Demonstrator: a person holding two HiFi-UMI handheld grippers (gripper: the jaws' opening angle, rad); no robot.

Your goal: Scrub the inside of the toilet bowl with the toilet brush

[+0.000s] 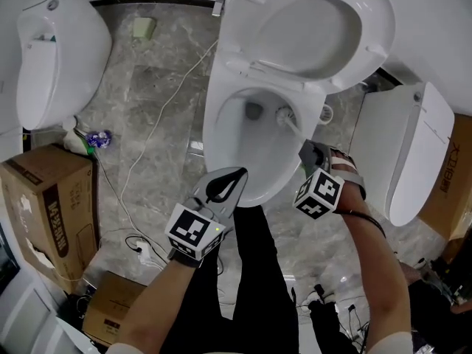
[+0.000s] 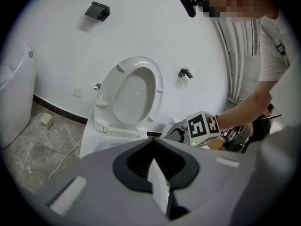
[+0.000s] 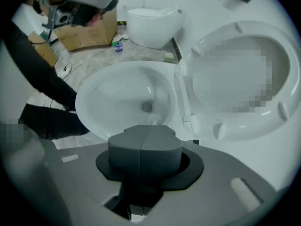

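The white toilet bowl (image 1: 221, 127) stands open at the middle of the head view, its seat and lid (image 1: 310, 28) raised. The toilet brush (image 1: 285, 116) has its white head inside the bowl near the right wall, by the drain. My right gripper (image 1: 308, 152) is shut on the brush handle just over the bowl's right rim. In the right gripper view the jaws (image 3: 145, 138) meet and hide the handle, and the brush (image 3: 153, 119) peeks out beyond them inside the bowl (image 3: 94, 93). My left gripper (image 1: 234, 177) hovers shut at the bowl's front rim, holding nothing (image 2: 153, 142).
Spare white toilets lie at the left (image 1: 51, 50) and right (image 1: 413, 153). Cardboard boxes (image 1: 51, 198) stack at the lower left. A white cable (image 1: 169, 94) runs across the marble floor. The person's black trouser legs (image 1: 258, 286) stand right before the bowl.
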